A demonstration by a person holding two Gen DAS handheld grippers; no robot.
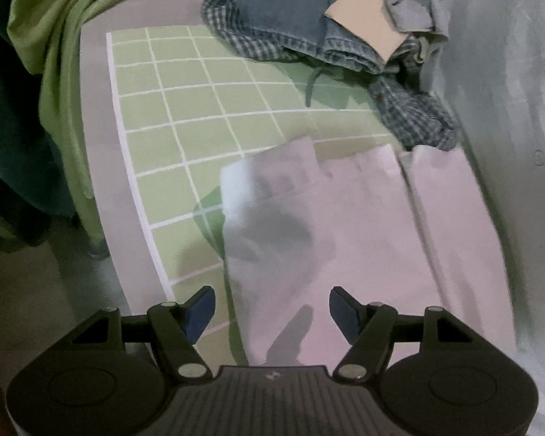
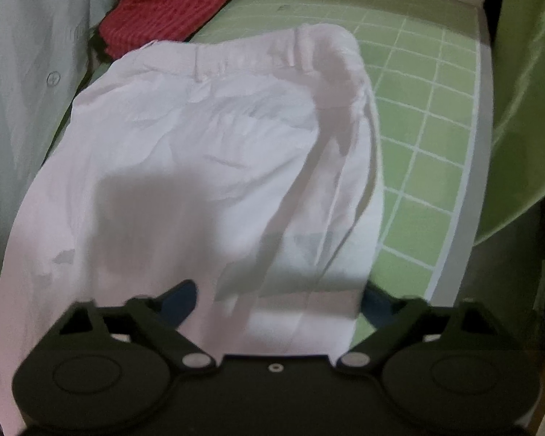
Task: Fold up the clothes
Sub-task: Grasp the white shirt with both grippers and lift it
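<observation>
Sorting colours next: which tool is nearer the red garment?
Right. The red garment lies beyond the white trousers ahead of the right tool; the left tool view lacks it.

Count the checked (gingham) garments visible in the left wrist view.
1: a blue-and-white checked shirt in the pile at the mat's far edge, its sleeve trailing toward the white trousers. The pile may hide more.

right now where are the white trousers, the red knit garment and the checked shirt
white trousers [image 2: 200, 138]: right wrist view, on the seat panel below the waistband
red knit garment [image 2: 170, 3]: right wrist view, middle of its ribbed surface
checked shirt [image 1: 414, 116]: left wrist view, on the part trailing toward the trousers
</observation>
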